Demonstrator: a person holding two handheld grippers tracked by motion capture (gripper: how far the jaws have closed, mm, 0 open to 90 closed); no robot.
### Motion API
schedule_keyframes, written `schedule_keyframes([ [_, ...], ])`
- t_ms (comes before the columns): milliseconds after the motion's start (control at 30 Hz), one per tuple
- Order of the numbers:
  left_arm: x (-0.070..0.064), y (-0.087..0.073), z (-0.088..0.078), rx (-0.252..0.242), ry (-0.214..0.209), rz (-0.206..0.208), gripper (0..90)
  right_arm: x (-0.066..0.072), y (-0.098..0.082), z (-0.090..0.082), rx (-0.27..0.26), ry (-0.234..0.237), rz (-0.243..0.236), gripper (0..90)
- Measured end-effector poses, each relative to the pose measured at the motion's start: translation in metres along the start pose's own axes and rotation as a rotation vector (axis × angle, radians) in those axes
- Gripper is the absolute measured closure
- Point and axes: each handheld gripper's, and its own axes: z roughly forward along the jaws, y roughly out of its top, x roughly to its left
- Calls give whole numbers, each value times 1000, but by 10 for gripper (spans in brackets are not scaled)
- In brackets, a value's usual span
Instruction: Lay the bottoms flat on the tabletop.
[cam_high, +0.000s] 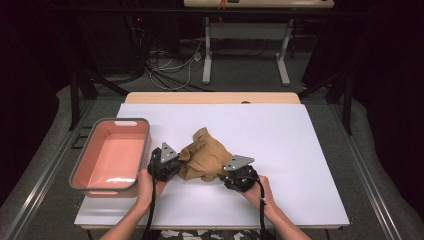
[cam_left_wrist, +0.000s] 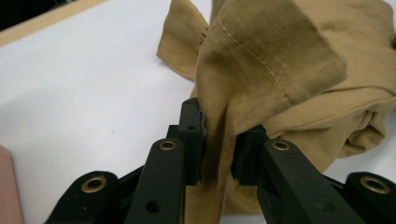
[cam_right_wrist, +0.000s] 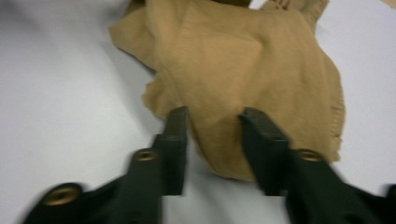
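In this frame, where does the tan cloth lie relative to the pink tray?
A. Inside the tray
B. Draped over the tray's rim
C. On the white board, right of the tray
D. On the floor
C: the tan cloth lies bunched on the white board, with the pink tray to its left holding nothing.

In the right gripper view the whole frame is motion-blurred: the jaws of the right hand-held gripper (cam_right_wrist: 212, 140) smear at the bottom centre, and whether their pads press the tan cloth (cam_right_wrist: 243, 70) cannot be told. The cloth runs off the top edge there. In the left gripper view the cloth (cam_left_wrist: 280, 60) is cut off at the top and right edges, and a pink tray (cam_left_wrist: 7, 186) shows as a mere sliver at the lower left
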Motion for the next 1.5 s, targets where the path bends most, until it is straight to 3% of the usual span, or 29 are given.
schedule_keyframes([
  [67, -1, -1, 1, 11, 4, -7, 761, 7, 3, 0, -2, -1, -12, 462],
  [133, -3, -3, 4, 17, 2, -15, 759, 13, 5, 4, 8, -33, -43, 425],
  [267, -5, -4, 7, 33, -4, -5, 751, 15, 4, 12, 27, -93, -81, 602],
  [400, -5, -4, 7, 29, -7, -5, 751, 10, 0, 11, 14, -83, -60, 757],
  [500, -4, -4, 7, 19, -7, -7, 738, 12, -1, 13, 19, -88, -80, 843],
  [733, -2, -4, 4, 8, -17, -21, 756, 11, -1, 9, 27, -90, -84, 873],
  [933, -1, -4, 1, -34, -18, -42, 752, 6, -1, 0, 29, -110, -93, 877],
  [1133, -1, -4, -1, -22, -30, -31, 733, -1, -4, -9, 31, -132, -93, 877],
  [1267, -3, -3, 0, -17, -30, -31, 673, -7, -8, -13, 34, -143, -80, 877],
  [1500, -4, -1, 0, -24, -19, -27, 370, -18, -13, -22, 33, -178, -58, 877],
])
